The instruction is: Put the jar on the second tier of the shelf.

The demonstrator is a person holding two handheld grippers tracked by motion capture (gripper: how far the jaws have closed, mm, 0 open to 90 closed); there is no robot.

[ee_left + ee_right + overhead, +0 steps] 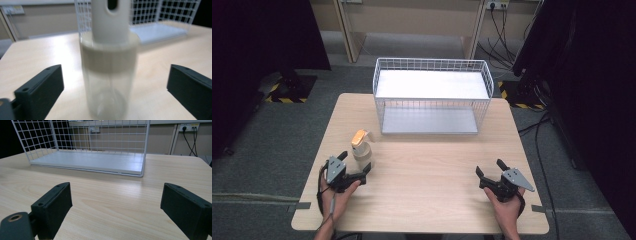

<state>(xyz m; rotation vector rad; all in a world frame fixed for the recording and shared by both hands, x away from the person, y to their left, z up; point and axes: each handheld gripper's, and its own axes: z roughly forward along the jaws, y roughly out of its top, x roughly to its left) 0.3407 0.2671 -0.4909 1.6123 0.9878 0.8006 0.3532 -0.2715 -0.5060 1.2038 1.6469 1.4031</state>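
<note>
Over on the left of the pale wooden worktop (422,170), the left claw (357,166) rests low in the person's left hand (339,192), jaws spread wide, and right between them stands the small spray bottle (361,148). In the left gripper view that bottle (109,65) stands upright and close, a clear body with a cream collar and a white neck, a little blurred, with one black jaw on either side and open worktop showing between each jaw and the bottle, so neither jaw touches it. From the high view its orange-and-white spray head sits on top, and the bottle stands in the left half of the worktop, near the front left corner of the white wire basket (432,95) but apart from it. Moving to the middle, that basket stands upright at the far side of the worktop, a white floor panel inside it; the right gripper view shows its wire wall and floor (95,161) straight ahead, well apart from the jaws. On to the right: the right claw (489,167) rests on the worktop in the right hand (507,202), jaws spread wide with only bare wood between them, a grey three-cornered plate on top.
</note>
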